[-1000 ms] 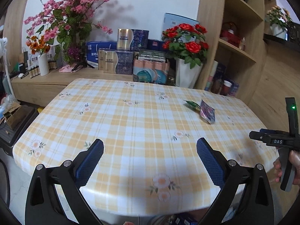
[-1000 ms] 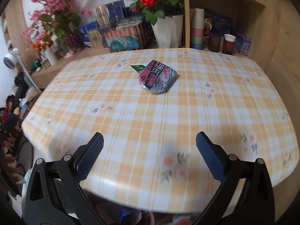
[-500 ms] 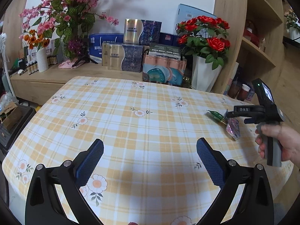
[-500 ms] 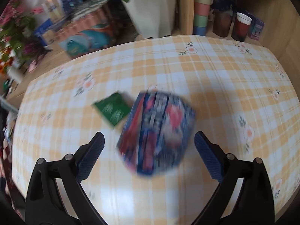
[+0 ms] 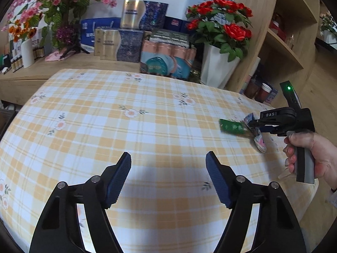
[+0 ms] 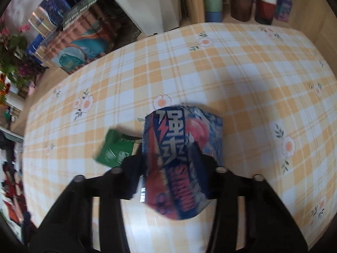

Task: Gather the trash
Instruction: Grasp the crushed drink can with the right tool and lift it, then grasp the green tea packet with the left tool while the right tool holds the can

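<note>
The right tool (image 6: 168,160), jaws closing on the crumpled blue-and-red foil wrapper (image 6: 181,147), should pinch squarely, leaving the small green packet (image 6: 114,149) beside it, while the left tool (image 5: 168,177) closes on nothing.

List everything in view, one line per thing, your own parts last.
Table: one, orange and white check cloth with flowers, centre.
Blue wrapper: one, blue and red, between the right gripper's closing jaws.
Green wrapper: one, green, on the table beside the blue wrapper.
Roses: one bunch, red, in a white pot behind the table.
Pink blossoms: one spray, on the sideboard.
Boxes: several, gold and blue, on the sideboard.
Cups: several, by the shelf.
Left gripper: black, blue pads, closing over bare table.
Right gripper: black.
Hand: one, on the right gripper's handle.
</note>
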